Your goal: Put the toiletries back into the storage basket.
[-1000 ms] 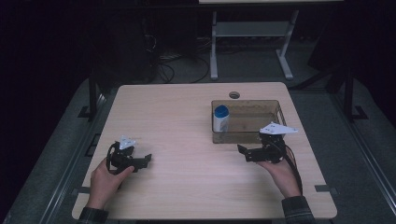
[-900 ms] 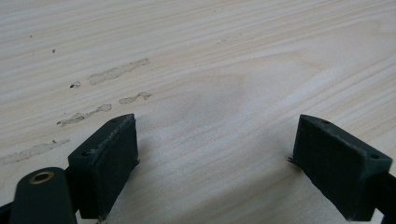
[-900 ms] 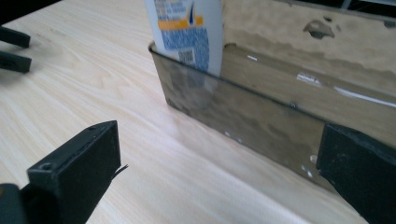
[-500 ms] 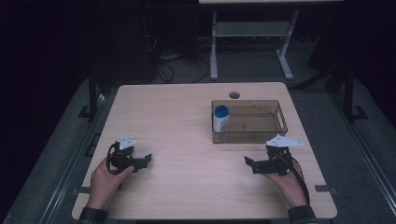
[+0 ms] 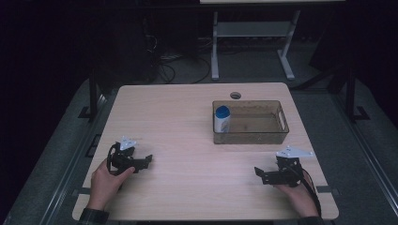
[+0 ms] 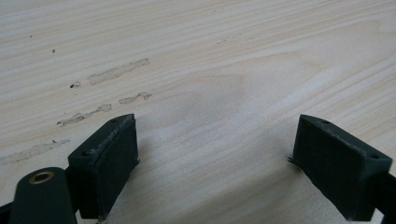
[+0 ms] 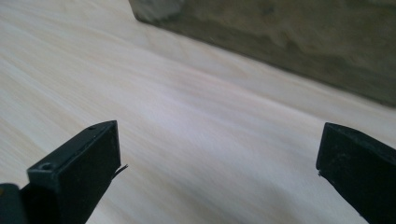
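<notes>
Both grippers rest low on the pale wood-grain bench (image 5: 187, 117), their blocky matte-black fingers spread wide with only bare wood between them: the left gripper (image 5: 148, 160) and the right gripper (image 5: 258, 173). Beyond the right fingers stands a translucent brownish rectangular bin (image 5: 248, 136), holding an upright white bottle with a blue cap (image 5: 222, 119) in its left end.

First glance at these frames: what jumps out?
The translucent brown bin at the table's far right, with a white bottle with a blue cap standing upright in its left end. Then the two hand-held black tools near the front edge: the left tool and right tool, both with jaws wide apart and nothing between them.
</notes>
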